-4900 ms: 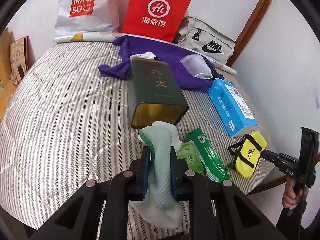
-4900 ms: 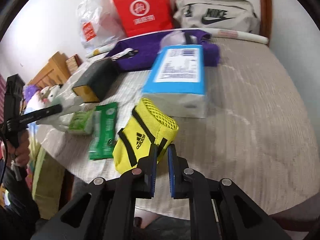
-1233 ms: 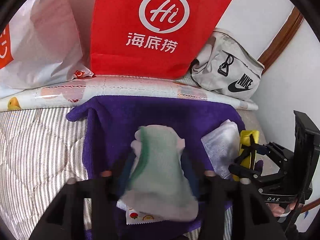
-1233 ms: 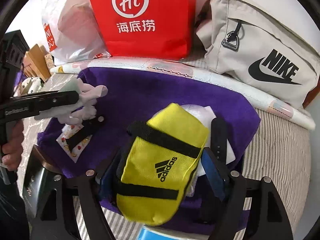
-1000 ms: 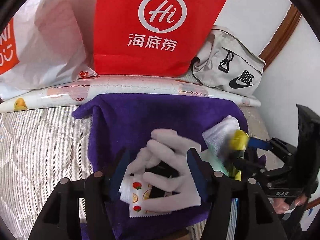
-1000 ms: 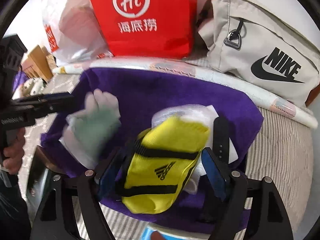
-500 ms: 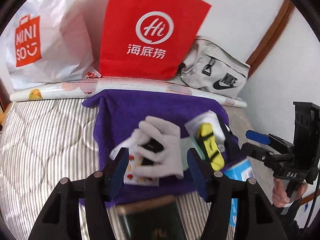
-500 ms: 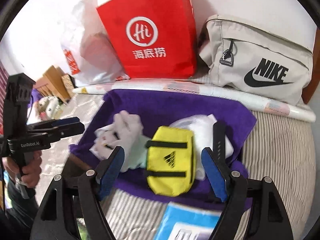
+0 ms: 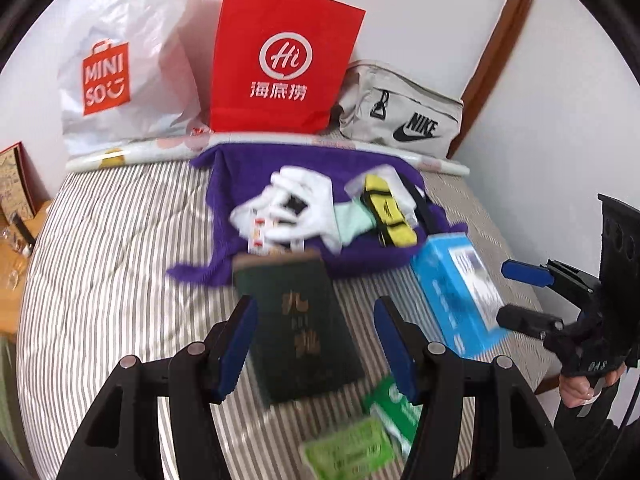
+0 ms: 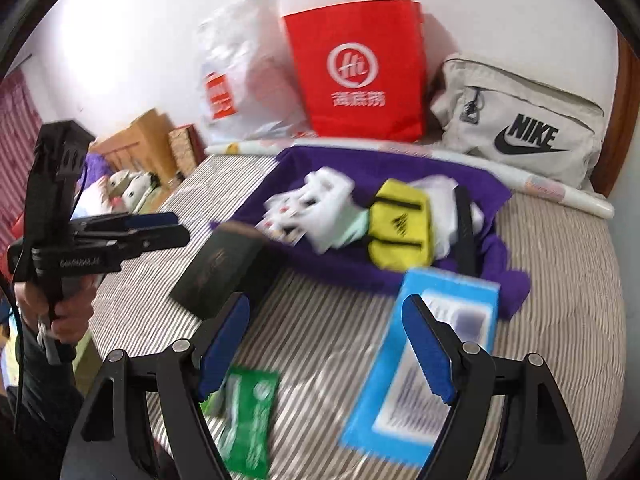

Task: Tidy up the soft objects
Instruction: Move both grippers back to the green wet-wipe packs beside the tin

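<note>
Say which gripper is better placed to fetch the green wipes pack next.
Probably the left gripper: its jaws are open and empty, and the green wipes pack lies just below them. For the right gripper, the pack sits off to its left.

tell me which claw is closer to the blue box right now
Right. The right claw hangs open just above the blue box, one finger overlapping it. The left claw is off to the side, over the dark green tin.
</note>
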`<state>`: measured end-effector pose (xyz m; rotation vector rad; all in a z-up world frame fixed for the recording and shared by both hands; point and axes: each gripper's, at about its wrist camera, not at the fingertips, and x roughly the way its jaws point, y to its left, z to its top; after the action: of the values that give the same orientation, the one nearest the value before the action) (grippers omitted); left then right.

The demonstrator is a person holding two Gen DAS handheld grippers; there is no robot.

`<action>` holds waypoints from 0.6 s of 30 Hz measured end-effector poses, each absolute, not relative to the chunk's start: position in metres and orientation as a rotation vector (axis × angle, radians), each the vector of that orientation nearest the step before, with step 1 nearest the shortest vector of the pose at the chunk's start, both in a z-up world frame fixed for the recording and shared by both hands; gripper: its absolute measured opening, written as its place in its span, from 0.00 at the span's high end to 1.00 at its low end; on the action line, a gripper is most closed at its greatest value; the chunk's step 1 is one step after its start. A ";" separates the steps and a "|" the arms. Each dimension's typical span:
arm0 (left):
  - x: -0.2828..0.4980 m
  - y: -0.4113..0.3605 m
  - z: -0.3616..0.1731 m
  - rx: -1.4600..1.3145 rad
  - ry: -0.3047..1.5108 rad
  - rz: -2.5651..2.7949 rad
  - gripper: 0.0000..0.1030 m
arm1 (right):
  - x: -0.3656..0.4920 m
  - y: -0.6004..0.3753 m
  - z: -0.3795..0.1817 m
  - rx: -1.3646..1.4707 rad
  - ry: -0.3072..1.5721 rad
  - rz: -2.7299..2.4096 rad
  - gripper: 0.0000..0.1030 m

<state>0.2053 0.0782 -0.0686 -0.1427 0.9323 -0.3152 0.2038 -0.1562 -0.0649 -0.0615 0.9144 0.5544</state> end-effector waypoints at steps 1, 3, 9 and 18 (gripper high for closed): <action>0.200 0.078 -0.070 -0.142 0.934 -0.315 0.44 | 0.197 -0.154 -0.067 -0.072 0.913 0.560 0.25; 0.183 0.081 -0.075 -0.142 0.938 -0.314 0.44 | 0.177 -0.146 -0.072 -0.105 0.908 0.578 0.25; 0.147 0.087 -0.094 -0.150 0.963 -0.307 0.44 | 0.143 -0.134 -0.101 -0.120 0.948 0.612 0.25; 0.122 0.094 -0.122 -0.182 0.996 -0.298 0.44 | 0.122 -0.122 -0.151 -0.152 1.017 0.591 0.30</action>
<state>0.1219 0.0945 -0.1221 -0.1815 0.9958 -0.2976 0.1216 -0.1220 -0.1514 -0.1515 1.0167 0.5914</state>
